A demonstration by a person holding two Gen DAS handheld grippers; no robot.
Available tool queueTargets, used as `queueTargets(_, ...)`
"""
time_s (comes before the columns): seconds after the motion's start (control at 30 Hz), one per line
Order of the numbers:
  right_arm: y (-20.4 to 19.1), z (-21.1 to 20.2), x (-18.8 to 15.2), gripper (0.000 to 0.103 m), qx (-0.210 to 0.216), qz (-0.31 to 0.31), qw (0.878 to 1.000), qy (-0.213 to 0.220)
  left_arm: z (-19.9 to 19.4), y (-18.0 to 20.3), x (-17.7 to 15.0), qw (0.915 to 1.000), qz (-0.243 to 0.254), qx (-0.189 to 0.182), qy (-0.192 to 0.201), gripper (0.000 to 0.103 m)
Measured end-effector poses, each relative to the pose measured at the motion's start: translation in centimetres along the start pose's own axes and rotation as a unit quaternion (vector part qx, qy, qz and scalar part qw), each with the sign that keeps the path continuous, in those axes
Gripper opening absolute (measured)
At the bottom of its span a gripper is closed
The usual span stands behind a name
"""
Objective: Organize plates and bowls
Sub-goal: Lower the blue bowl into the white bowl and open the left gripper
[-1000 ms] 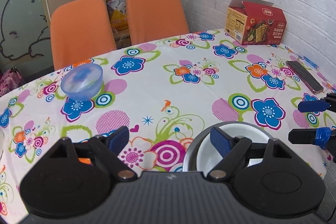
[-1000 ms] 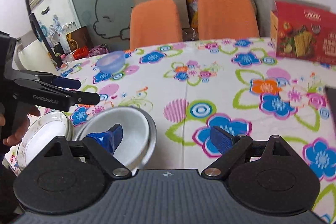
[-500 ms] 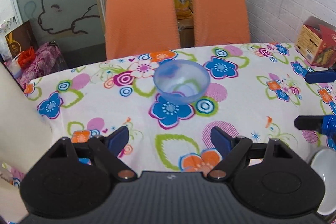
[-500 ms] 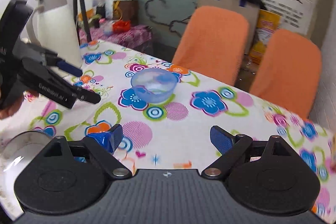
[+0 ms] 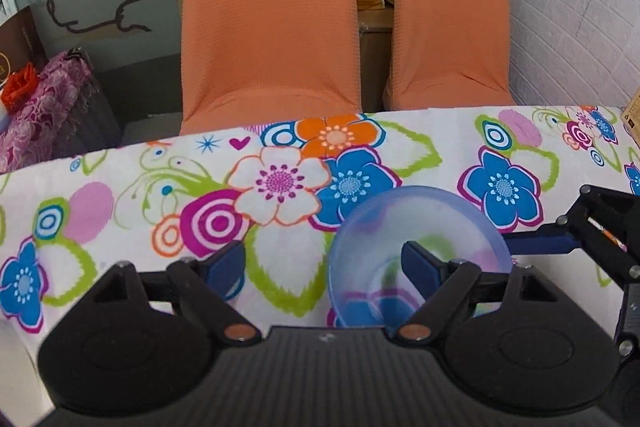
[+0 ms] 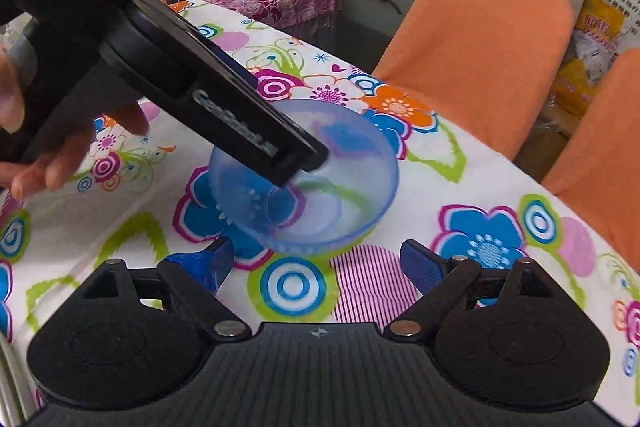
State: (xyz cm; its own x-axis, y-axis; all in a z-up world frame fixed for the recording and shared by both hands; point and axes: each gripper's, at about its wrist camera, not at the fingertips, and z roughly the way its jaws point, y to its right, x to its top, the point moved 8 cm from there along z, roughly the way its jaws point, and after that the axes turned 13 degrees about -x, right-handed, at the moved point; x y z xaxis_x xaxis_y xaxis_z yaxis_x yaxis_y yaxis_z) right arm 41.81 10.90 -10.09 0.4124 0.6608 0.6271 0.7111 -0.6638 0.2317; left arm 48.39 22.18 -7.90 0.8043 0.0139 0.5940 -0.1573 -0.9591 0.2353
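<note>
Floral tablecloth (image 5: 280, 247) under blue bowl (image 5: 420, 227); left gripper (image 5: 320, 267) wide apart straddling its rim, right gripper (image 6: 316, 263) wide, empty.

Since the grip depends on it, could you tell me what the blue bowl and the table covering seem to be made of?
The blue bowl looks like thin frosted plastic: the flower print shows through its wall, blurred, with a matte sheen. Glass cannot be ruled out. The table covering looks like a printed cloth or vinyl sheet, smooth and flat; its weave is too fine to tell.

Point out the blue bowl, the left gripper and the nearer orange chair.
blue bowl (image 6: 340, 211): right wrist view, inner wall.
left gripper (image 5: 322, 265): left wrist view, midway between fingertips.
orange chair (image 5: 268, 15): left wrist view, backrest.
</note>
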Motion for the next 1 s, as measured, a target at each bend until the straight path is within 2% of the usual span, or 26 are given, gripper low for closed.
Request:
queueTargets(0.03,0.0,0.3,0.1,0.078,0.002,0.004,1.000,0.002,0.5,-0.1,0.0,1.0000,-0.001,-0.005,-0.003,0.083)
queueTargets(0.07,-0.1,0.6,0.4,0.077,0.007,0.010,1.000,0.009,0.9,-0.1,0.0,0.9999,-0.001,-0.011,-0.004,0.079)
queueTargets(0.1,-0.2,0.8,0.6,0.077,0.016,0.019,0.999,0.020,1.3,-0.1,-0.1,0.9998,-0.002,-0.017,-0.007,0.070)
queueTargets(0.13,-0.3,0.8,0.9,0.075,0.021,0.027,0.999,0.030,1.3,-0.1,-0.2,0.9999,0.002,-0.014,-0.003,0.068)
queueTargets(0.17,-0.3,0.6,1.2,0.074,0.017,0.035,0.998,0.040,1.3,0.2,-0.2,0.9999,0.008,-0.015,-0.003,0.046)
queueTargets(0.2,-0.3,0.2,1.6,0.074,0.012,0.038,0.998,0.052,1.1,0.7,-0.1,0.9997,0.013,-0.021,-0.008,0.027)
queueTargets(0.23,-0.4,-0.4,2.0,0.075,0.009,0.039,0.997,0.062,0.8,1.1,-0.2,0.9995,0.009,-0.029,-0.013,0.027)
queueTargets(0.33,-0.3,-3.4,2.6,0.075,-0.002,0.036,0.996,0.079,-1.7,2.8,0.4,0.9992,0.035,-0.015,0.006,0.027)
queueTargets(0.43,0.3,-7.4,2.8,0.075,-0.021,0.031,0.994,0.103,-4.9,5.3,1.0,0.9984,0.042,-0.025,0.030,0.027)
queueTargets(0.6,0.7,-15.5,0.9,0.075,-0.054,0.025,0.991,0.118,-10.1,11.6,0.2,0.9951,0.076,-0.035,0.052,0.027)
queueTargets(0.77,0.8,-22.1,-4.0,0.075,-0.085,0.033,0.990,0.110,-13.5,18.8,-3.5,0.9909,0.103,-0.066,0.056,0.028)
queueTargets(0.87,0.6,-24.2,-7.5,0.075,-0.102,0.045,0.989,0.093,-14.0,22.8,-6.5,0.9874,0.126,-0.085,0.044,0.028)
queueTargets(1.0,-0.2,-25.1,-11.4,0.076,-0.115,0.075,0.988,0.073,-13.6,26.6,-11.0,0.9826,0.151,-0.104,0.029,0.028)
